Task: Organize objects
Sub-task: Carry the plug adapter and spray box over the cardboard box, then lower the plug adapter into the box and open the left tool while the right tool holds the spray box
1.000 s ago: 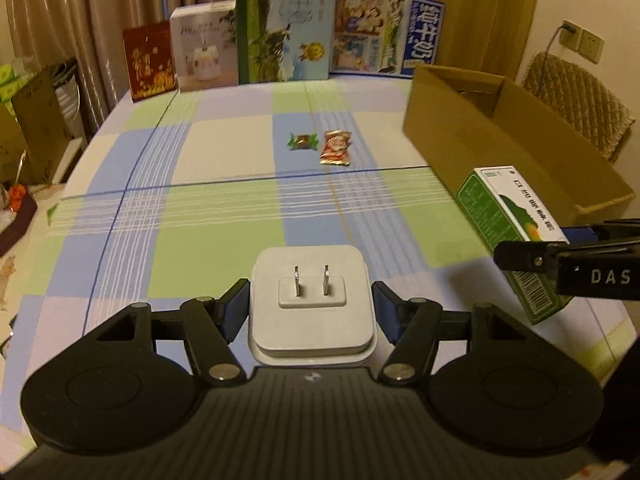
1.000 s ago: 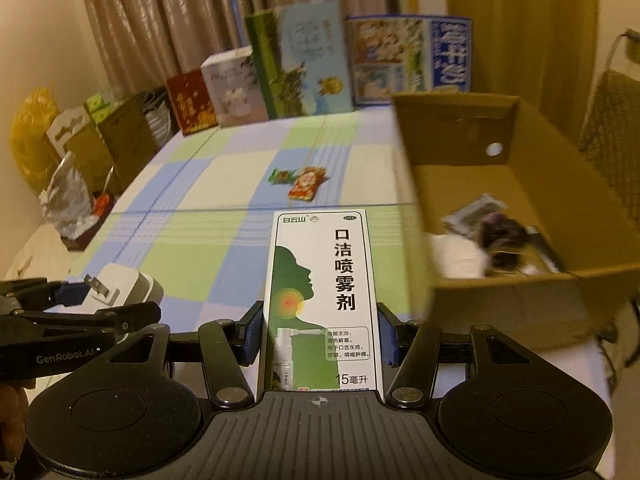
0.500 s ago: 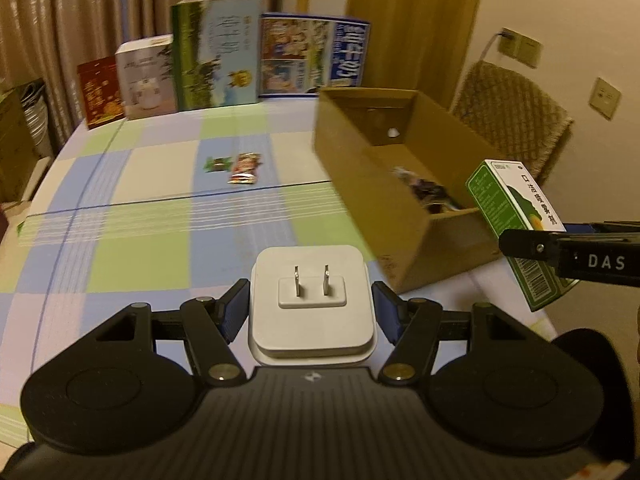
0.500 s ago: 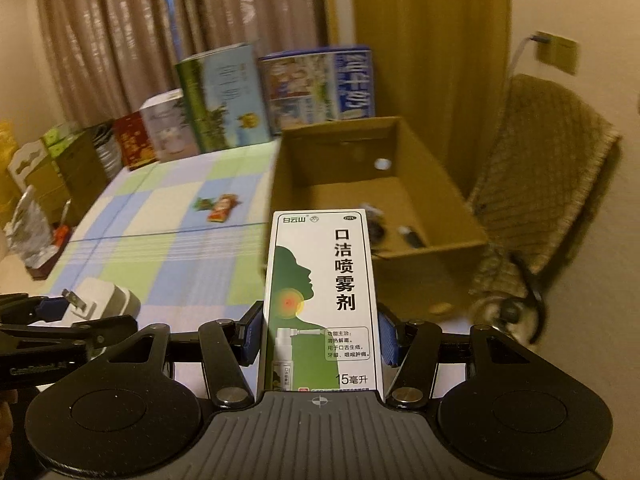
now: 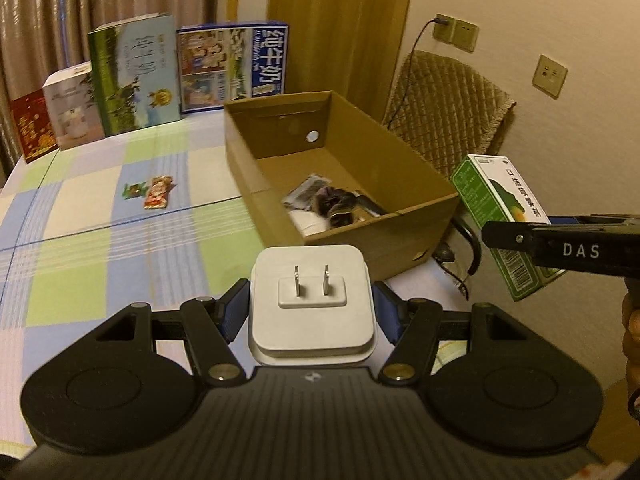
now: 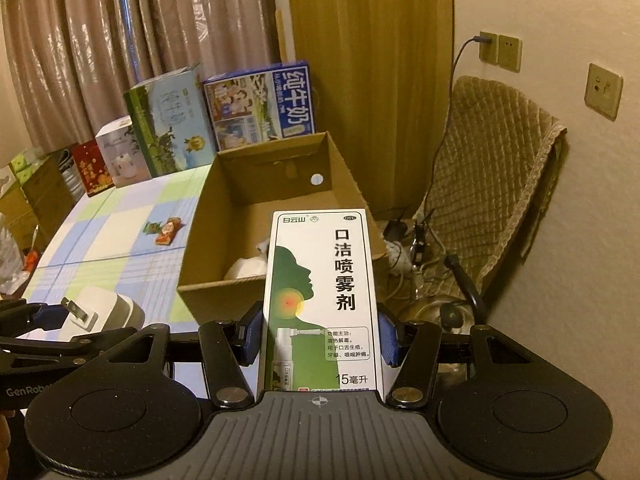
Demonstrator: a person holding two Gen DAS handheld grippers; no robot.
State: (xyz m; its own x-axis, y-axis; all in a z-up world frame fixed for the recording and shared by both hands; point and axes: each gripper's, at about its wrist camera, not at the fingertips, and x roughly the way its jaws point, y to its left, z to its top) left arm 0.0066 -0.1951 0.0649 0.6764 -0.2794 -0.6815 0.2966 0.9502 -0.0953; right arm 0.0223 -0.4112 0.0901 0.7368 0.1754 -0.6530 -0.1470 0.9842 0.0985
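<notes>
Brown cardboard box (image 5: 420,216) fills the centre right of the left wrist view, a few small items already on its floor. The left gripper (image 5: 310,312) pinches a white plug adapter (image 5: 310,300) at lower centre; the right gripper (image 6: 320,338) clamps an upright green-and-white spray carton (image 6: 320,300). This looks like the carrying step: next, each piece must clear the near wall before release.
</notes>
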